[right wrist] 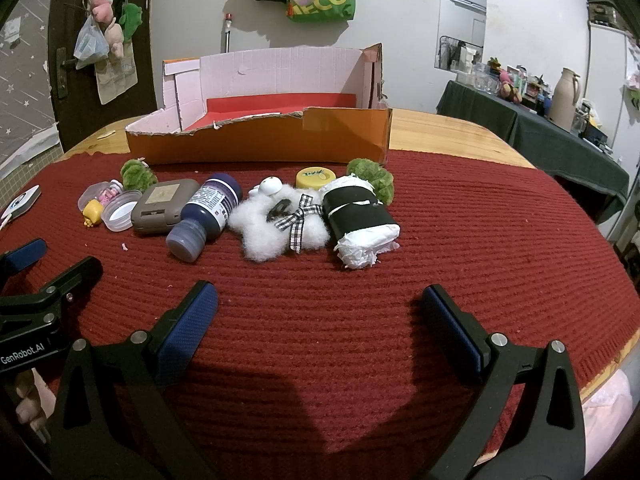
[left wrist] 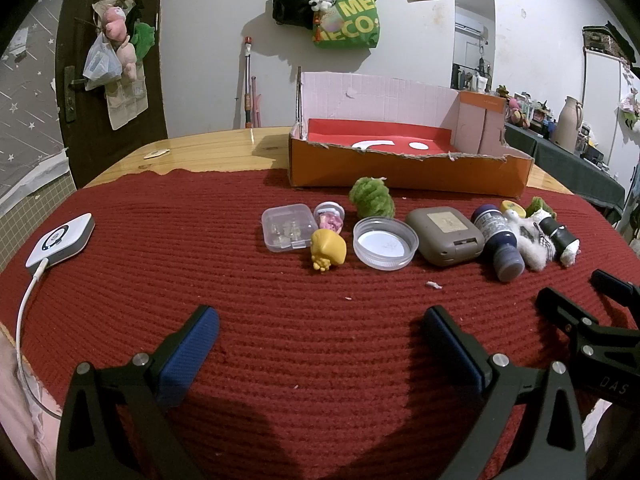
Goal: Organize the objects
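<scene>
A row of small objects lies on the red mat (left wrist: pixel 200 248): a clear plastic case (left wrist: pixel 287 228), a pink figure (left wrist: pixel 330 219), a yellow figure (left wrist: pixel 328 253), a clear lid (left wrist: pixel 385 242), a grey case (left wrist: pixel 445 235), a dark ink bottle (right wrist: pixel 204 215), white fluff with a checked ribbon (right wrist: pixel 280 224), a black-and-white roll (right wrist: pixel 362 220), a yellow cap (right wrist: pixel 315 177) and green pompoms (left wrist: pixel 372 197). An orange cardboard box (left wrist: pixel 408 168) with a red floor stands behind them. My left gripper (left wrist: pixel 320 344) and right gripper (right wrist: pixel 320 320) are open, empty and near the mat's front.
A white charger (left wrist: pixel 60 244) with a cable lies at the mat's left edge. The wooden table (left wrist: pixel 208 148) shows behind the mat. Bags hang on the wall (left wrist: pixel 344 8). A side table with clutter (right wrist: pixel 560 120) stands at the right.
</scene>
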Action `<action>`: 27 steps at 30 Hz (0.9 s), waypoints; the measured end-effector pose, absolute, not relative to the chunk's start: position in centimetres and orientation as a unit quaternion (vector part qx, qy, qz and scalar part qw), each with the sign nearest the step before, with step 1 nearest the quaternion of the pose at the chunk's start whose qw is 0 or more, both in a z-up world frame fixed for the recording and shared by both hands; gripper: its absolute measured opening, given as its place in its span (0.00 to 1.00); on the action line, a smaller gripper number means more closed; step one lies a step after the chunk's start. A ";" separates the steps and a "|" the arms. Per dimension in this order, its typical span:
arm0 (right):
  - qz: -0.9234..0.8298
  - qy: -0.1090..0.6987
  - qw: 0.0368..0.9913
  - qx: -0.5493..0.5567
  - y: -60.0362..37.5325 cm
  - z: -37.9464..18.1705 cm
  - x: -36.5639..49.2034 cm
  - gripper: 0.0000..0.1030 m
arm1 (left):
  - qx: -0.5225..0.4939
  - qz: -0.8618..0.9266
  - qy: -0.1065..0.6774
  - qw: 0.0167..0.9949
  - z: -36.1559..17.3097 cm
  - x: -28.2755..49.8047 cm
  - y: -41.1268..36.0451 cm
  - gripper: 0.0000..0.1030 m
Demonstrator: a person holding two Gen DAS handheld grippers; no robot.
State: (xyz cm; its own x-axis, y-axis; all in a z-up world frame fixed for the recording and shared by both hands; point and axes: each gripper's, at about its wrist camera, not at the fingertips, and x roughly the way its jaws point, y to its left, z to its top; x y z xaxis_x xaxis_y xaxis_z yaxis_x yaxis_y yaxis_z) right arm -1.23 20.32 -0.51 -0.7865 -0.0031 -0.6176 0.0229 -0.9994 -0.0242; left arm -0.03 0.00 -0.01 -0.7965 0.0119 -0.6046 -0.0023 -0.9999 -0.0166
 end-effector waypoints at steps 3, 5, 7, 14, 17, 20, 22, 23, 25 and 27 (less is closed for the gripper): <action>-0.945 0.015 0.007 0.327 20.3 -0.5 -1.2 1.00 | -0.319 0.948 -0.007 0.004 0.0 0.0 0.0 1.00; -0.945 0.015 0.007 0.326 20.3 -0.5 -1.2 1.00 | -0.319 0.948 -0.007 0.004 0.0 0.0 0.0 1.00; -0.945 0.016 0.008 0.326 20.4 -0.4 -1.2 1.00 | -0.319 0.948 -0.007 0.004 0.0 0.0 0.0 1.00; -0.944 0.015 0.012 0.328 20.4 -0.5 -1.2 1.00 | -0.319 0.948 -0.007 0.004 0.0 -0.1 0.0 1.00; -0.943 0.017 0.015 0.331 20.3 -0.2 -0.8 1.00 | -0.323 0.947 -0.005 0.006 0.1 -0.1 0.0 1.00; -0.942 0.016 0.019 0.335 20.5 0.0 -1.2 1.00 | -0.332 0.943 -0.004 0.011 0.1 -0.1 -0.1 1.00; -0.942 0.016 0.016 0.334 20.6 0.0 -1.2 1.00 | -0.339 0.941 -0.004 0.018 0.2 -0.2 -0.1 1.00; -0.943 0.017 0.014 0.333 20.7 0.1 -1.2 1.00 | -0.342 0.939 -0.006 0.022 0.1 -0.6 -0.2 1.00; -0.944 0.016 0.012 0.330 21.0 0.4 -1.2 1.00 | -0.350 0.936 -0.013 0.033 0.6 -1.0 -0.6 1.00; -0.945 0.010 0.010 0.328 21.5 0.9 -1.3 1.00 | -0.356 0.933 -0.020 0.041 0.8 -1.2 -0.9 1.00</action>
State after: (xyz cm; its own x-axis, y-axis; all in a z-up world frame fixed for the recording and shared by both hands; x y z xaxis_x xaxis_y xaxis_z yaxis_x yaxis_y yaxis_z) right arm -1.35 21.52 0.87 -0.7845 -0.0126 -0.6200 0.0256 -0.9996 -0.0120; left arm -1.24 -0.86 0.82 -0.7435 0.0911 -0.6625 -0.0620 -0.9958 -0.0674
